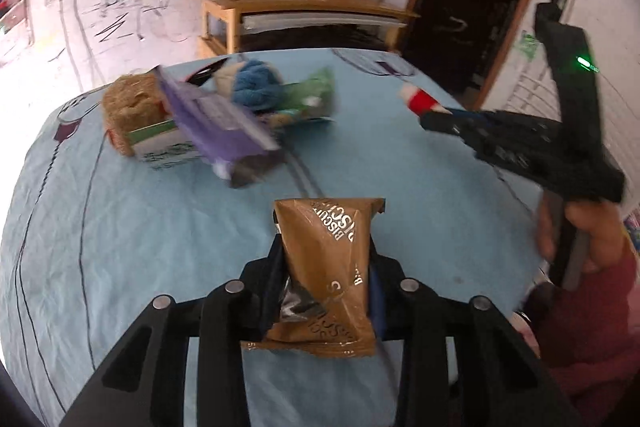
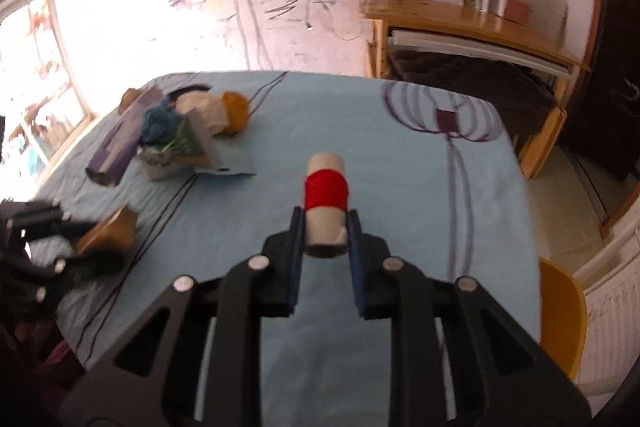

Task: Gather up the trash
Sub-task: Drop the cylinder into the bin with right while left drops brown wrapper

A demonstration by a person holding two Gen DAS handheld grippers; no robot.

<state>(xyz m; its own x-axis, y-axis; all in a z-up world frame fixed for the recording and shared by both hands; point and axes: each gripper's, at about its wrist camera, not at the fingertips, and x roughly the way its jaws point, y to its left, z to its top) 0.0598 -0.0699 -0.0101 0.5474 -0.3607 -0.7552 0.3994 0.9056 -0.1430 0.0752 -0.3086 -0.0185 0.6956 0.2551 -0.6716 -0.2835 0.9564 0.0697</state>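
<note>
A brown biscuit wrapper (image 1: 324, 259) stands upright between the fingers of my left gripper (image 1: 326, 247), which is shut on it above the light blue tablecloth (image 1: 120, 227). My right gripper (image 2: 325, 215) is shut on a white spool wound with red thread (image 2: 326, 187), held lengthwise between its pads. In the left wrist view the right gripper (image 1: 428, 121) hangs at the right with the spool (image 1: 418, 99) at its tip. The right wrist view shows the left gripper (image 2: 92, 233) and the wrapper (image 2: 110, 231) at the far left.
A heap lies at the table's far left: a purple box (image 1: 216, 123), blue yarn (image 1: 256, 87), a green packet (image 1: 316, 95), a white-green carton (image 1: 160, 143). A wooden desk (image 1: 304, 3) stands behind. A yellow chair (image 2: 560, 307) is at the right edge. A hand in a red sleeve (image 1: 592, 239) holds the right gripper.
</note>
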